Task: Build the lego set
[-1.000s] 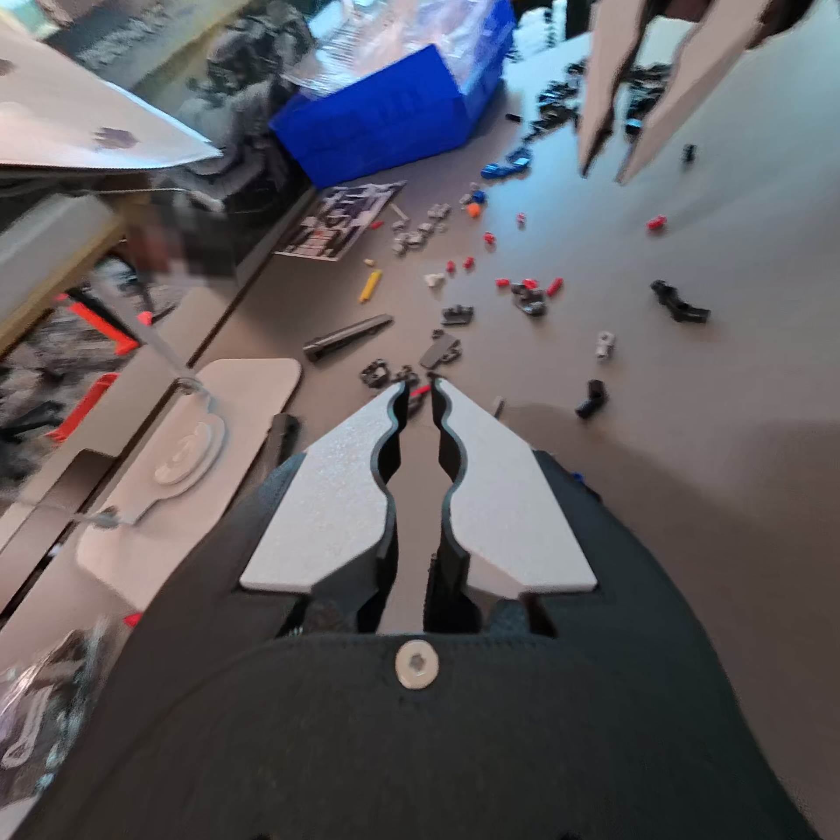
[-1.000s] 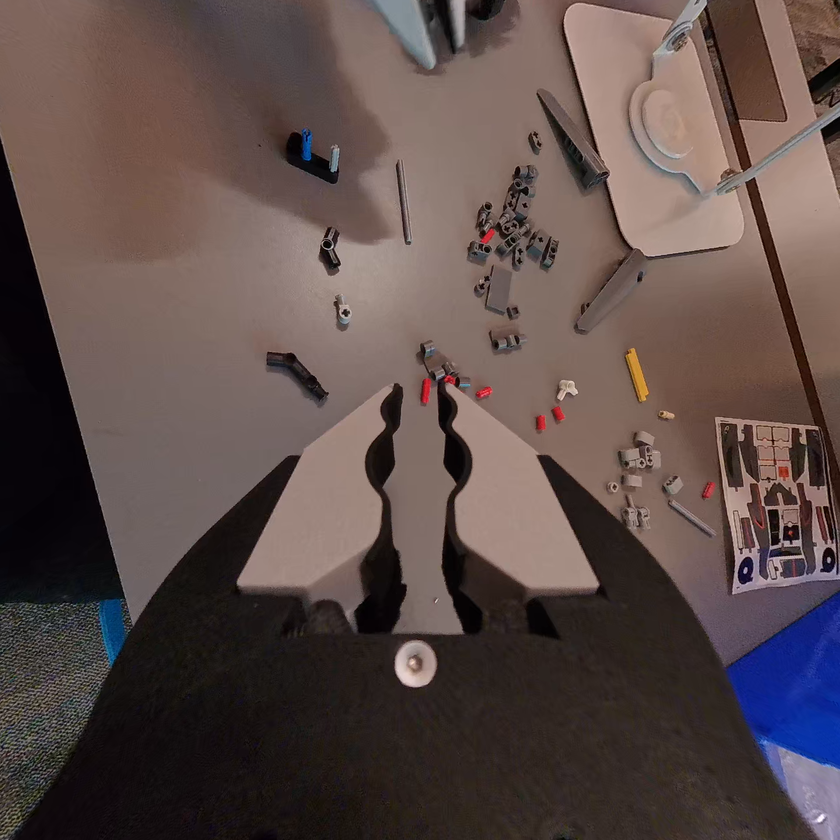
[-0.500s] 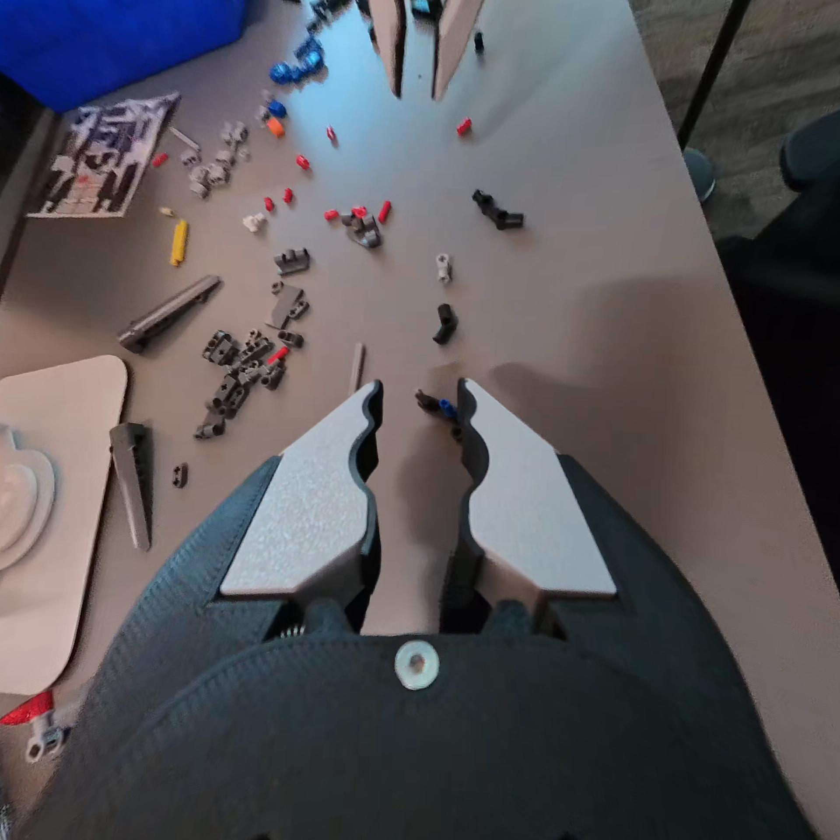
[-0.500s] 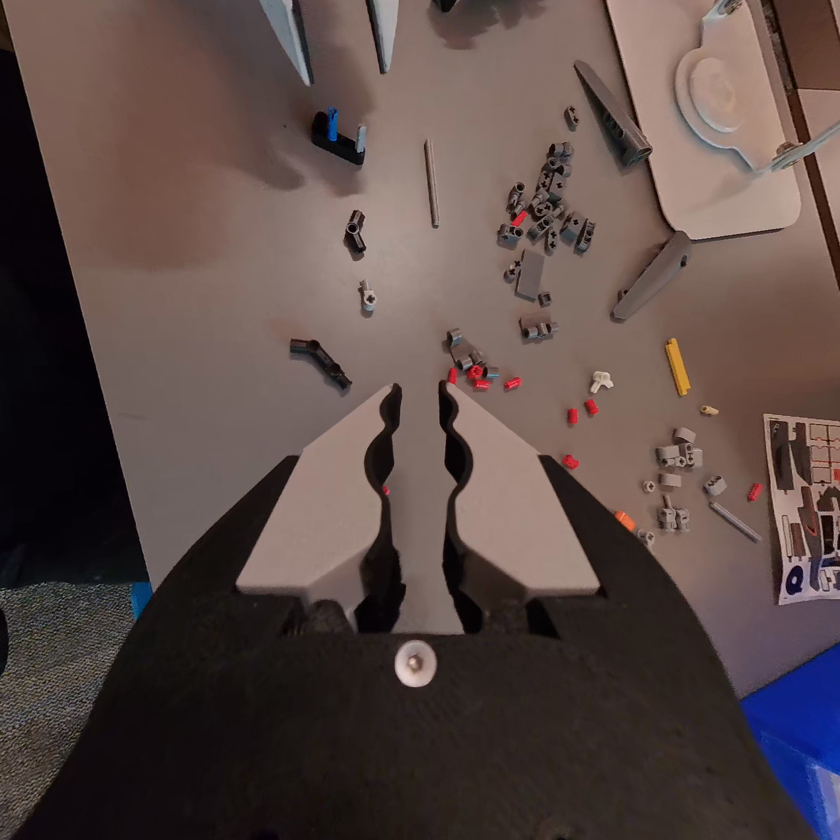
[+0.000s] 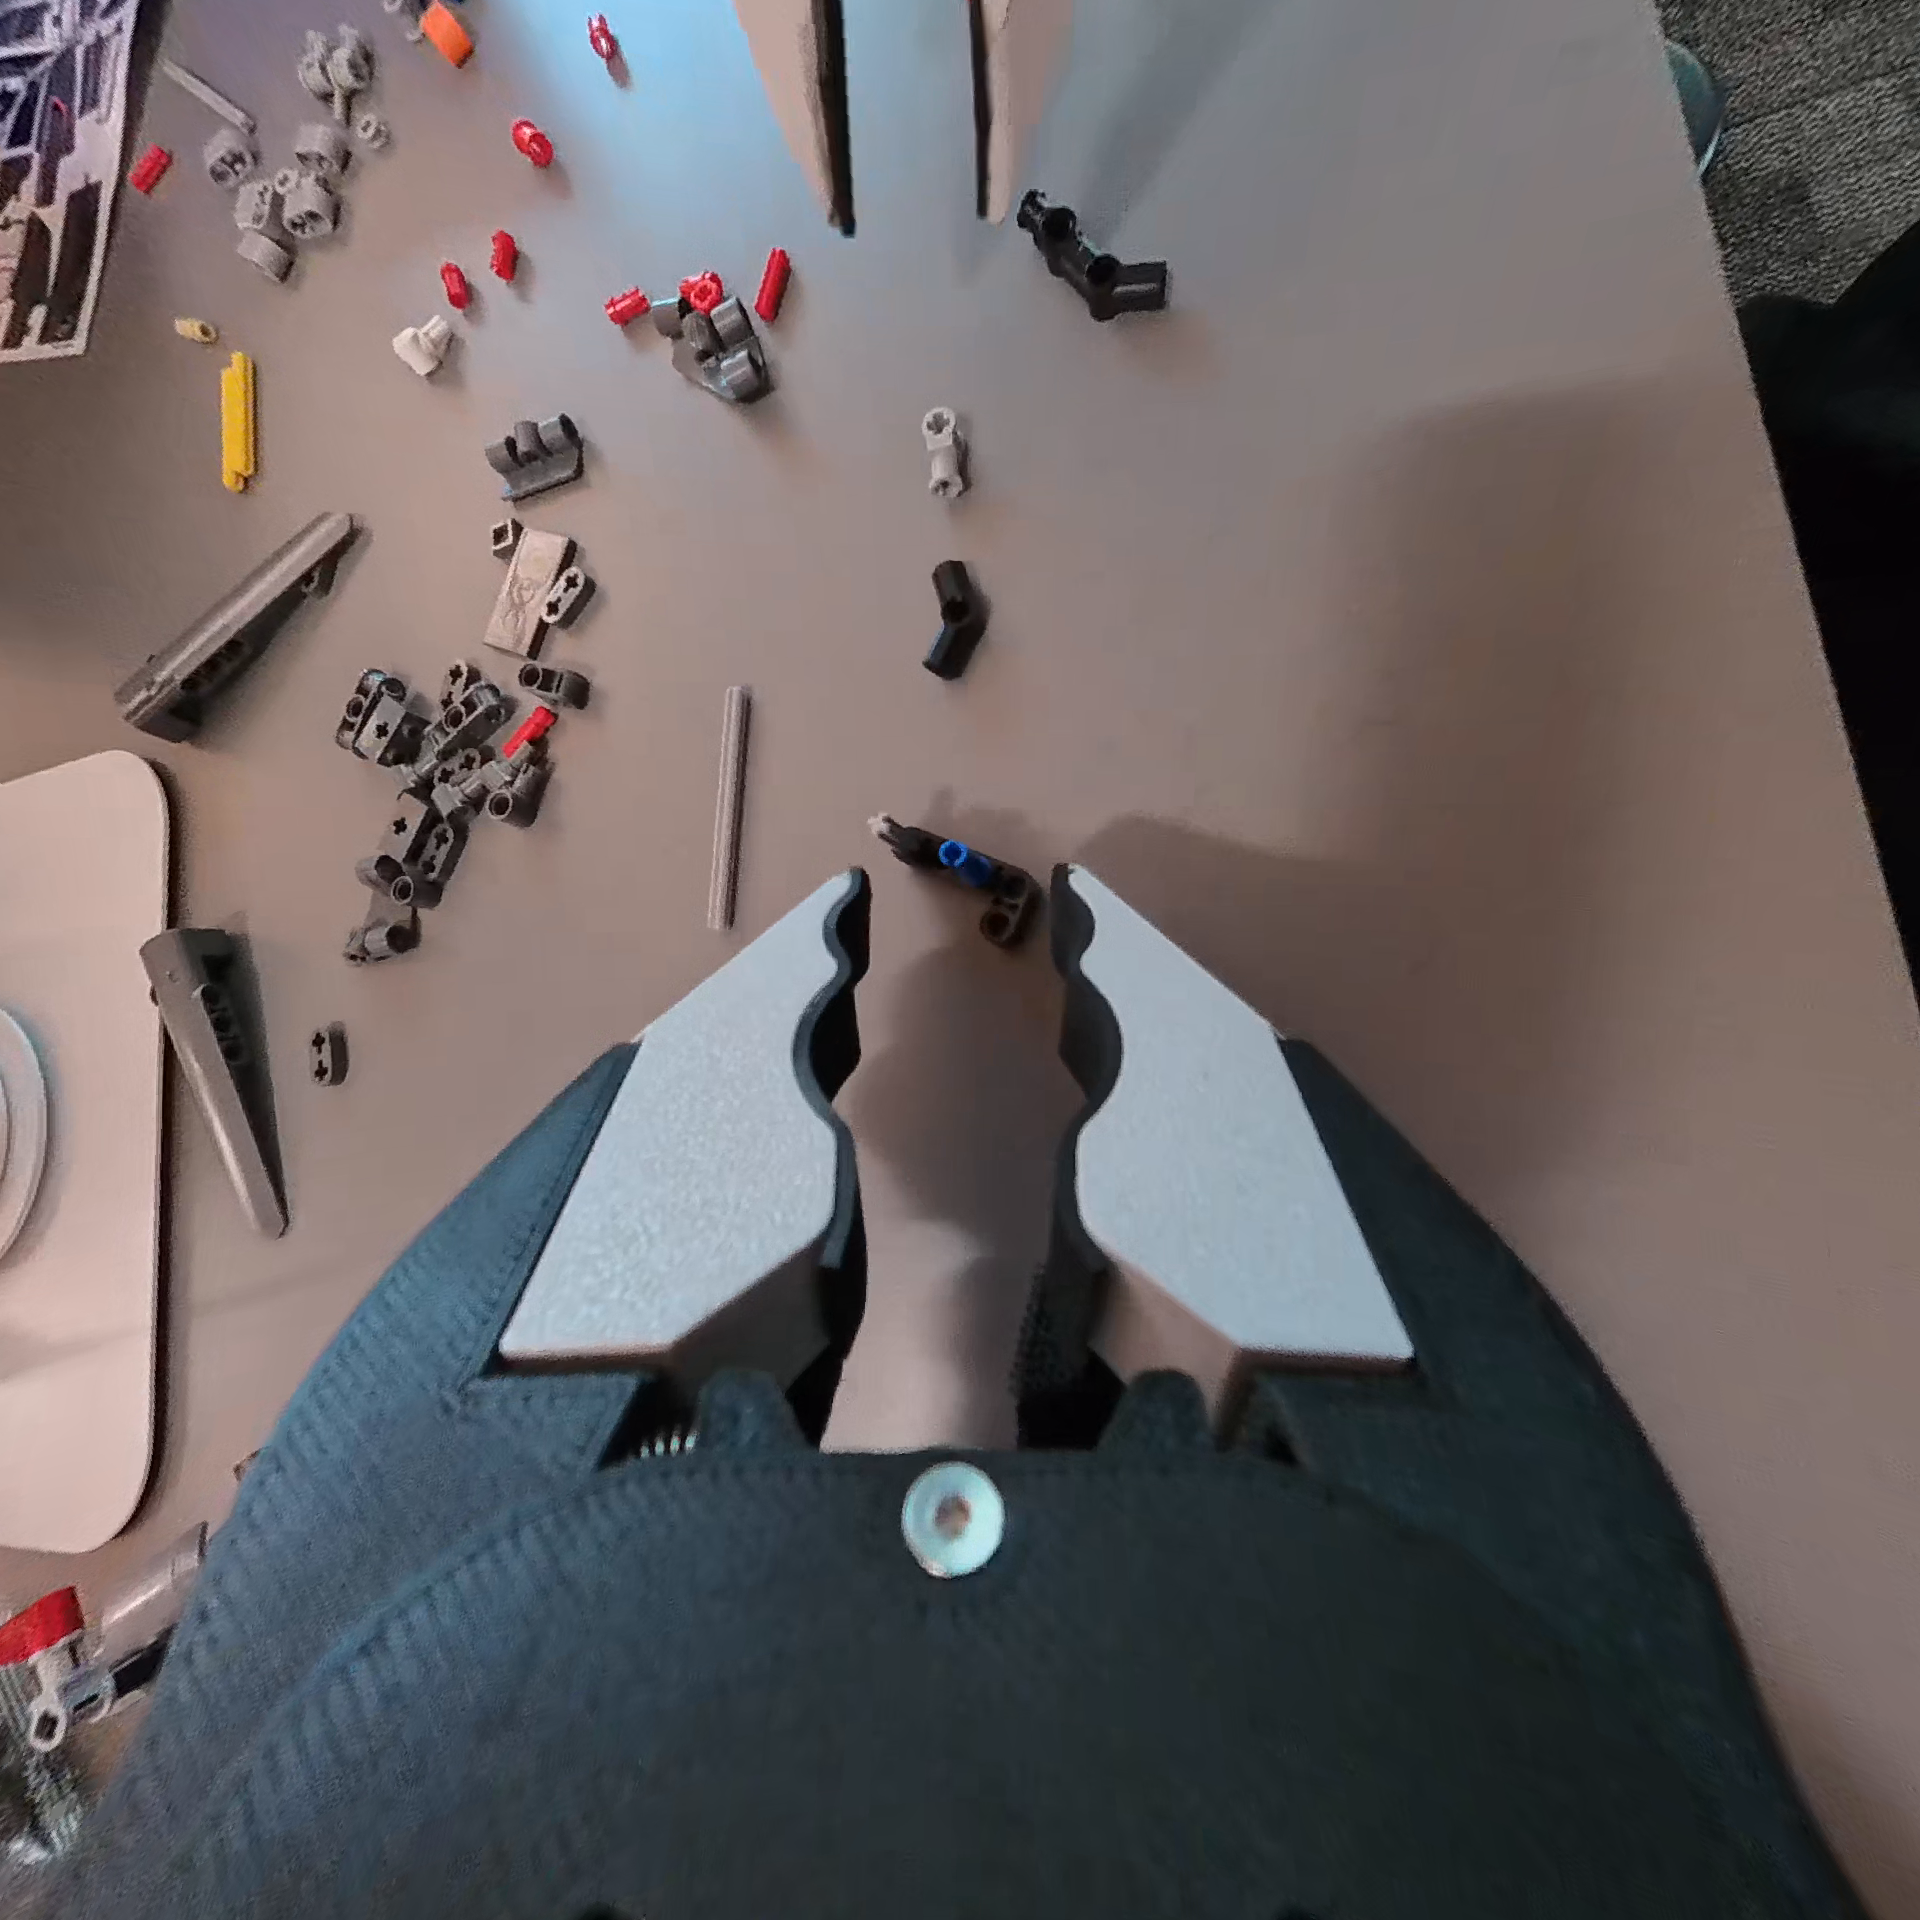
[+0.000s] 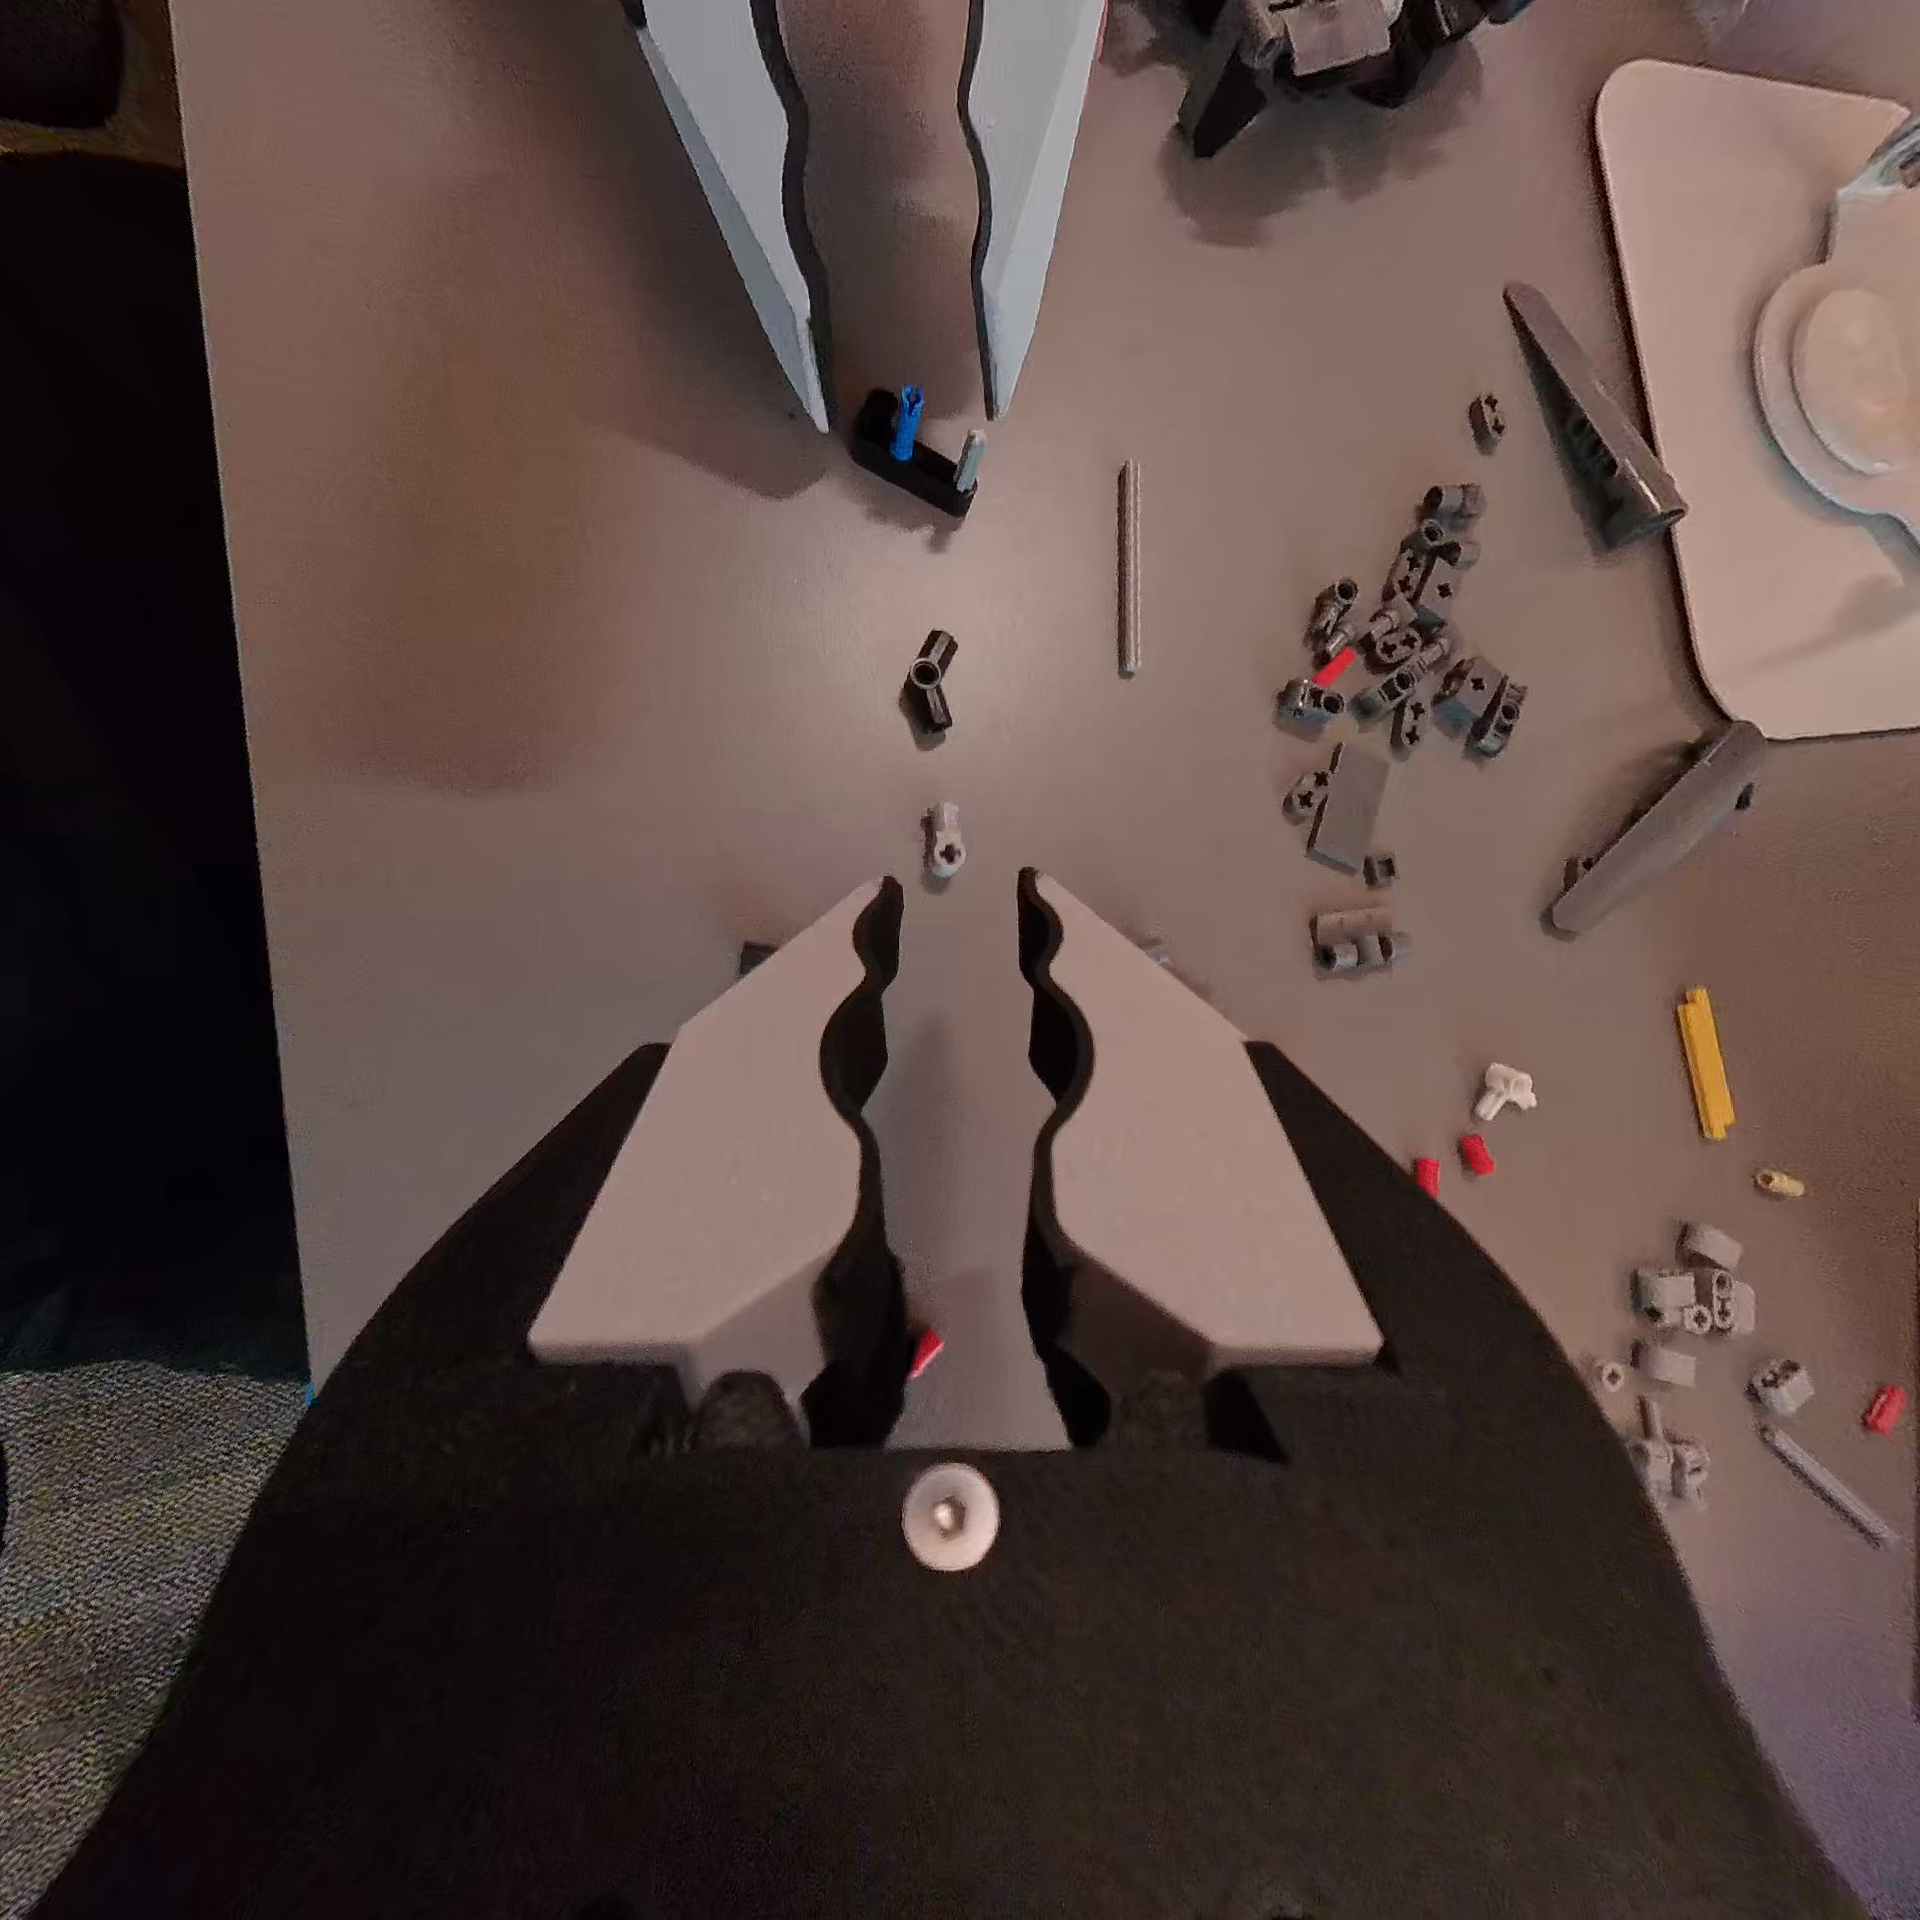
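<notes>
My left gripper point(image 5: 958, 883) is open and low over the table. A black L-shaped piece with a blue pin point(image 5: 966, 873) lies on the table just ahead of its tips, close to the right fingertip point(image 5: 1070, 904); neither pad presses on it. The right wrist view shows the same gripper point(image 6: 906, 414) open above that piece point(image 6: 914, 457). My right gripper point(image 6: 960, 883) is open and holds nothing. A small light grey connector point(image 6: 943, 842) lies on the table just beyond its tips. This gripper also shows at the top of the left wrist view point(image 5: 912, 218).
On the grey table point(image 5: 1351, 623) lie a grey axle point(image 5: 730, 805), a black angled connector point(image 5: 954, 618), a pile of dark grey connectors point(image 5: 447, 769), red pins point(image 5: 771, 283), a yellow bar point(image 5: 237, 419) and grey wedge panels point(image 5: 223, 1081). A beige pad point(image 5: 73, 1143) sits left. The table edge runs along the right. One gripper's finger ends stand about 11 cm off the other's. Measured from the fingertips, the small light grey connector point(image 6: 943, 842) is 4 cm or so from the right gripper and 10 cm from the left. My left wrist view point(image 5: 943, 435) looks at it from another angle.
My left gripper opened wide, swung down over the table and came up to the black piece with the blue pin. My right gripper opened a little and moved forward to the light grey connector.
</notes>
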Available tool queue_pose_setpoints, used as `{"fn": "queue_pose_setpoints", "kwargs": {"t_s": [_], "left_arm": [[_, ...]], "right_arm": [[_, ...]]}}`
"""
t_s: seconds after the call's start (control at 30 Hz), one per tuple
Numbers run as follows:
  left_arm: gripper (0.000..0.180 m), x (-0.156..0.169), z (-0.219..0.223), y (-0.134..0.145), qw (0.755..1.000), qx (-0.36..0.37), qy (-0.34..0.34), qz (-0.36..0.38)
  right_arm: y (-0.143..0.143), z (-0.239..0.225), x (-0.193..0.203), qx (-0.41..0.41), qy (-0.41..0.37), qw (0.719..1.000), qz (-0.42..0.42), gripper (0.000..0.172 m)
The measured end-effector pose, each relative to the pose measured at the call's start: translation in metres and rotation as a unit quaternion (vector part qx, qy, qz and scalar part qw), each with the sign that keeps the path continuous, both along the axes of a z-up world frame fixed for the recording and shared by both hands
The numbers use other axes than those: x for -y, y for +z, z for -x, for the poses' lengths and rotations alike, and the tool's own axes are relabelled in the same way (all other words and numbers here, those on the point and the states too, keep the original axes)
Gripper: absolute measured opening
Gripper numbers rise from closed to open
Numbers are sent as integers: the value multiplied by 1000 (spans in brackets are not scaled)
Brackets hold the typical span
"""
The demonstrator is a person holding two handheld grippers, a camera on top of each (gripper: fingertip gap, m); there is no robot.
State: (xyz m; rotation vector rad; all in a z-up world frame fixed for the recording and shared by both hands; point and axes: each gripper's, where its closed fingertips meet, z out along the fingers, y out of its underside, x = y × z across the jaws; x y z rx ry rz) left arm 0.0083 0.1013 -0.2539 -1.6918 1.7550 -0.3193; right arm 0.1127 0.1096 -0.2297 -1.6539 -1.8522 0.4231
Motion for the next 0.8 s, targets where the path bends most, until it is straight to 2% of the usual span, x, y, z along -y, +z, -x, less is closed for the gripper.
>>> {"fn": "queue_pose_setpoints", "kwargs": {"t_s": [0.43, 0.8], "left_arm": [[22, -3, 0, -7, 1000, -19, 4, -13], [19, -7, 1, -8, 1000, -22, 11, -19]], "right_arm": [[9, -33, -15, -2, -48, 999, -8, 20], [3, -31, -9, -3, -43, 999, -2, 21]]}}
